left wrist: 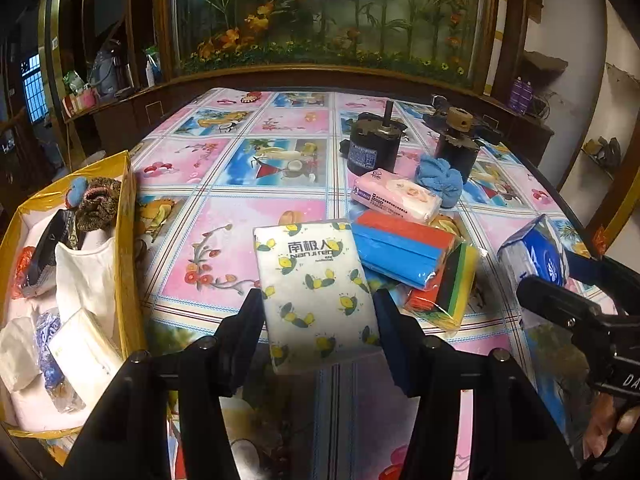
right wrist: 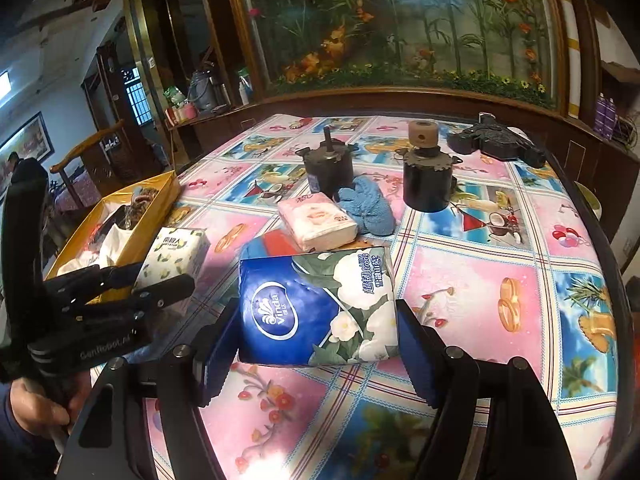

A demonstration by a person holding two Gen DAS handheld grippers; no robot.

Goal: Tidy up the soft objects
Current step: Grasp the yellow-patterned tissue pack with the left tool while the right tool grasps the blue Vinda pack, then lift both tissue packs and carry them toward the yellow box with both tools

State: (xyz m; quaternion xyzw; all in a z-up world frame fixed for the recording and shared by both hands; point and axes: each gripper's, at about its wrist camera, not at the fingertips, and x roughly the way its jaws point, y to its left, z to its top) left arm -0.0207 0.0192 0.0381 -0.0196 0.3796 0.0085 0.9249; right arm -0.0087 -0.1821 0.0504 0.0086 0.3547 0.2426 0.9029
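Observation:
A white tissue pack with lemon print sits between the fingers of my left gripper, which is shut on it and holds it just above the tablecloth. Beside it on the left stands the yellow box, filled with tissue packs, cloths and a knitted piece. My right gripper is shut on a blue Vinda tissue pack; whether that pack is off the table I cannot tell. A pink tissue pack, a blue fluffy cloth and a wrapped blue and orange sponge pack lie on the table.
Two dark metal motors stand behind the soft things, and a black flat part lies at the far right. A striped scouring sponge pack lies under the sponge pack. A hand grips the left tool.

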